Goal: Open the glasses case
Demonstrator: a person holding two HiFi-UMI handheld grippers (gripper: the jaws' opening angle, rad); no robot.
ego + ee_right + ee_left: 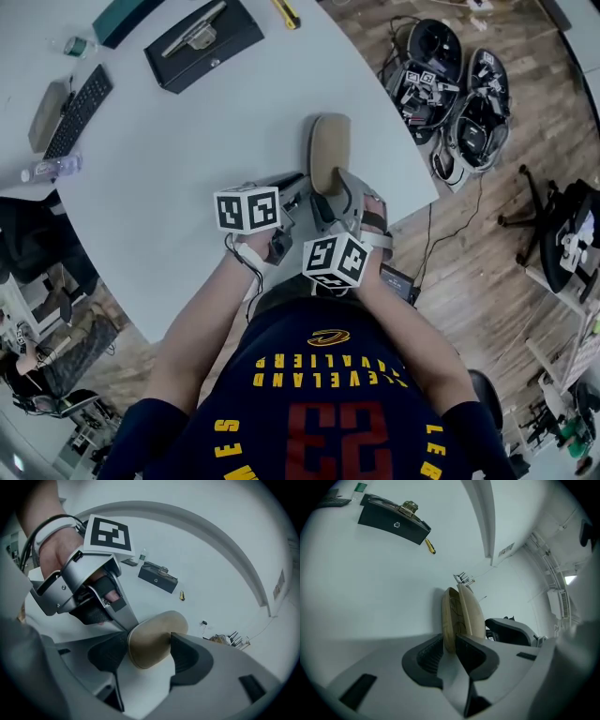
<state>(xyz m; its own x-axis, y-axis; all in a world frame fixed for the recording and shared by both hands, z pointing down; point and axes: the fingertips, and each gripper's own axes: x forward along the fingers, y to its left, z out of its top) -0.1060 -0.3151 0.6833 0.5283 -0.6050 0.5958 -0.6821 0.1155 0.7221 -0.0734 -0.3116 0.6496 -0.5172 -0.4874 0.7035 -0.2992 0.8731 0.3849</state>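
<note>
Tan glasses case (152, 641) sits between the right claw's (150, 638) spread jaws, left claw (123, 620) beside.

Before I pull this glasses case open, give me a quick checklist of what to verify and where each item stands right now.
1. Left gripper shut on the rim of the glasses case: ok.
2. Right gripper has its jaws wide, with the case's end between them: ok.
3. Right pads pressing on the case: cannot tell.
4. Case opened: not ok, only a narrow gap shows between its halves.
5. Table around the case free of the black box and keyboard: ok.
</note>
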